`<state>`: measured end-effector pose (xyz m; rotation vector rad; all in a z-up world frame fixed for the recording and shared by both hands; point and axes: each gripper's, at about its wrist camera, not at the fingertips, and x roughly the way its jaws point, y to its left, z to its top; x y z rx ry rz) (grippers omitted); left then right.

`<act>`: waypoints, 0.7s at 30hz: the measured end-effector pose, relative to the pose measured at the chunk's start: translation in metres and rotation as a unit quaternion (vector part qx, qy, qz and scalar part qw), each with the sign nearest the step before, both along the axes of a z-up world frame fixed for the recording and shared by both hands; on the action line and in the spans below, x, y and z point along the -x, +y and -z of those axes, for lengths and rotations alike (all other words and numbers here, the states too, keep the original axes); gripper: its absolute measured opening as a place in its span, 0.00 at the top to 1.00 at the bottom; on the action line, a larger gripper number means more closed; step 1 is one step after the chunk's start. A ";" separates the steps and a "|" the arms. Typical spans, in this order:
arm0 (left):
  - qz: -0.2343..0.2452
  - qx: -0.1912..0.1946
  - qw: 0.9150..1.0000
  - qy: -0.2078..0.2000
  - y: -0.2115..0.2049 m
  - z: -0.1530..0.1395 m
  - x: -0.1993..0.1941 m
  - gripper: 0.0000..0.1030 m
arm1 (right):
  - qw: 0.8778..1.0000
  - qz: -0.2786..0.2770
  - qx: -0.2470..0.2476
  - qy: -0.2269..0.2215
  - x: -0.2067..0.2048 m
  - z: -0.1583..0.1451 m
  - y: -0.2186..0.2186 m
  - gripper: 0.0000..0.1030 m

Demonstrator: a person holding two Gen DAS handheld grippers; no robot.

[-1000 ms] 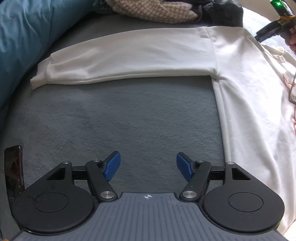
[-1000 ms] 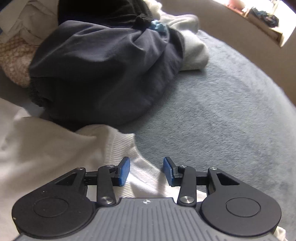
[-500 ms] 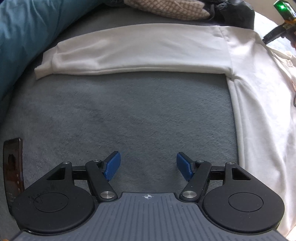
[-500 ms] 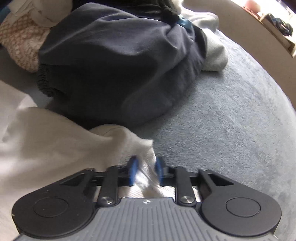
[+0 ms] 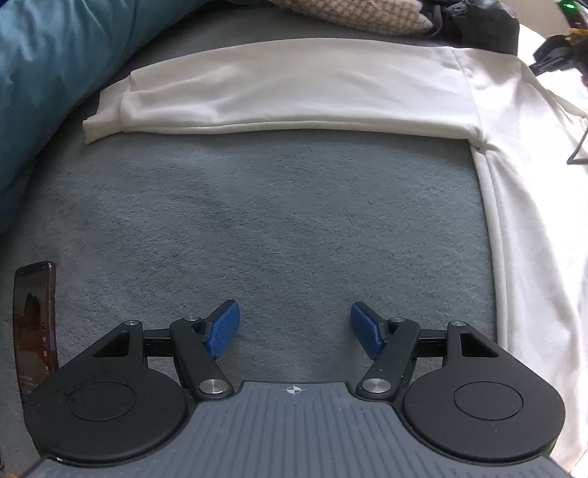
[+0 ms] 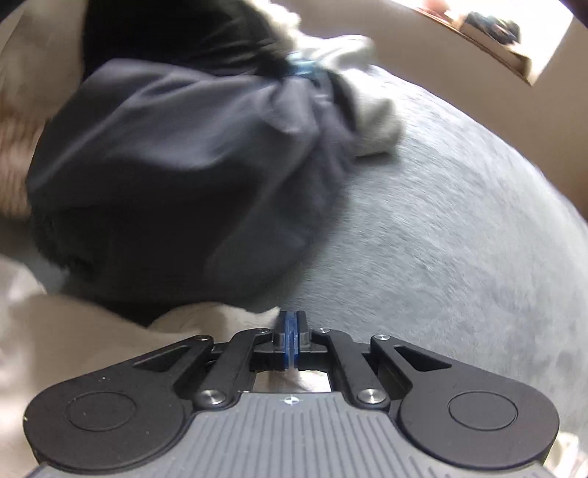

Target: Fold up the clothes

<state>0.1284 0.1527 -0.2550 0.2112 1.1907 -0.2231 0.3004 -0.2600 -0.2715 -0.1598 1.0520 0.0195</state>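
The left gripper [image 5: 294, 329] is held low over the grey blanket [image 5: 294, 220], pointing forward, its blue pads [image 5: 223, 328] spread wide with nothing between them. Ahead of it, well beyond the fingertips, the white shirt [image 5: 525, 206] lies flat on the blanket: its body runs down the gripper's right side and one long sleeve [image 5: 286, 97] stretches across the far view from right to left, ending in a cuff at the far left. A phone [image 5: 35, 327] lies close by on the gripper's left, partly cut off by the gripper body. Beyond the sleeve sit a teal cover [image 5: 55, 73] to the left and a checked beige garment [image 5: 352, 14] at the top edge, only partly in view. The right gripper [image 6: 291, 340] is also held low and level, its pads pressed together on a fold of the white shirt [image 6: 205, 320], which bunches just to its left and shows again under the fingers. Beyond its tips a dark garment [image 6: 183, 165] is heaped, with a pale grey garment [image 6: 371, 121] behind it to the right. The right wrist view is smeared by motion blur, so the far pile is hard to make out.
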 end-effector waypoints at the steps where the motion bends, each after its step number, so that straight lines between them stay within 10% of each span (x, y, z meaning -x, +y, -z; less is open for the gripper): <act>1: -0.002 0.001 1.000 0.000 0.000 0.000 0.000 0.35 | 1.000 0.019 -0.016 -0.003 0.002 -0.004 -0.009 0.97; 5: -0.005 0.008 1.000 0.000 -0.004 0.001 -0.001 0.35 | 0.984 0.124 -0.128 -0.004 0.009 -0.017 -0.051 0.97; 9: 0.003 0.012 1.000 0.000 -0.010 0.002 -0.001 0.35 | 0.932 0.217 -0.289 0.017 0.012 -0.019 -0.083 0.94; 13: 0.005 0.015 1.000 0.001 -0.010 0.003 -0.001 0.34 | 0.888 0.266 -0.372 0.043 0.011 -0.018 -0.084 0.68; 21: 0.001 0.022 1.000 0.003 -0.003 0.004 -0.001 0.34 | 0.892 0.300 -0.325 0.099 -0.013 -0.009 -0.060 0.67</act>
